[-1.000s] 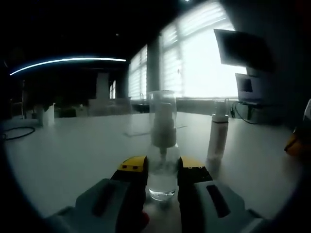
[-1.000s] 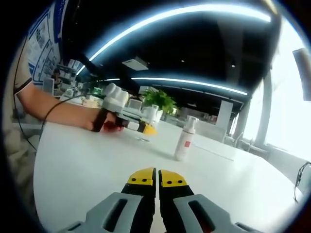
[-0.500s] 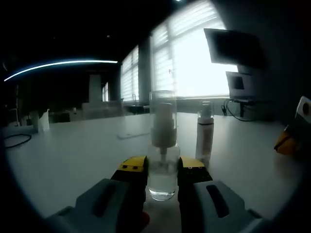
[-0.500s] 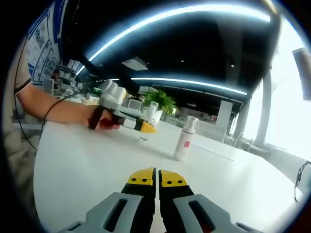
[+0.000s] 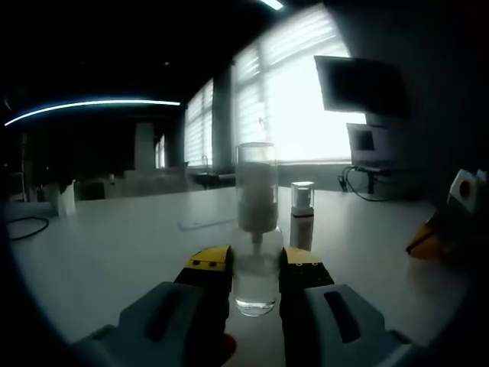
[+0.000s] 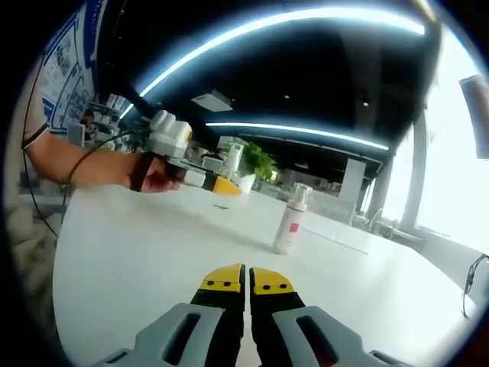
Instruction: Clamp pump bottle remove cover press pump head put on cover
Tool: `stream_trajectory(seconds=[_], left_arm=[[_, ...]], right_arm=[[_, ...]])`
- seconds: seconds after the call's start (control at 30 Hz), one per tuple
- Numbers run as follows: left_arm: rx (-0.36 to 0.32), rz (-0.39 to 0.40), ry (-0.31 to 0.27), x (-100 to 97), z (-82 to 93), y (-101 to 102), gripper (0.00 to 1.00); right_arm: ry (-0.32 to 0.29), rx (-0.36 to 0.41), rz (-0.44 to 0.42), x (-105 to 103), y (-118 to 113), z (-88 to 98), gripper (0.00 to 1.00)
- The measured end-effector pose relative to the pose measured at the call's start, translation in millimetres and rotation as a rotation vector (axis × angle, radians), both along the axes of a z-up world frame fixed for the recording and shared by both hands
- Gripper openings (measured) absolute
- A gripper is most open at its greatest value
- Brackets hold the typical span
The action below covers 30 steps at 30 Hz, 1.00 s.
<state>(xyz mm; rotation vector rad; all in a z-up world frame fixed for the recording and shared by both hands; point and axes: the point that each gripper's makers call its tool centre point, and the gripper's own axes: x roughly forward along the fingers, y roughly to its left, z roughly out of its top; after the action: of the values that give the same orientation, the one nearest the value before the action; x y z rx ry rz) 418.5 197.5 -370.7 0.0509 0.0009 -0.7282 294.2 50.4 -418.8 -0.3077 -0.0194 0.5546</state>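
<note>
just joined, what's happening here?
A person holds a gripper in each hand. The left gripper is clamped on a clear pump bottle with its clear cover on, held just above the white table. The right gripper is shut on nothing, low over the table. A second white pump bottle stands nearby.

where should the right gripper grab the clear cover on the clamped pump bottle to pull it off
Probably the upper half of the clear cylindrical plastic cover, coming from above or across its width. It stands upright over the white pump head, well clear of the left gripper, whose yellow-tipped jaws clamp the transparent pump bottle low down. The right gripper is shut, so it must open first.
</note>
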Motion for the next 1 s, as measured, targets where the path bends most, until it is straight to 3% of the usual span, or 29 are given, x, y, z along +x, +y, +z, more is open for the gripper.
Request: stream_trajectory(seconds=[0.63,1.0], left_arm=[[0.0,-0.097,-0.036,-63.7,38.4,-11.4,0.15],[-0.012,-0.159,-0.038,-95.0,35.8,-15.8,0.15]], right_arm=[[-0.001,-0.002,0.0,-0.6,0.3,0.2,0.0],[0.0,-0.004,0.0,-0.3,-0.2,-0.3,0.0]])
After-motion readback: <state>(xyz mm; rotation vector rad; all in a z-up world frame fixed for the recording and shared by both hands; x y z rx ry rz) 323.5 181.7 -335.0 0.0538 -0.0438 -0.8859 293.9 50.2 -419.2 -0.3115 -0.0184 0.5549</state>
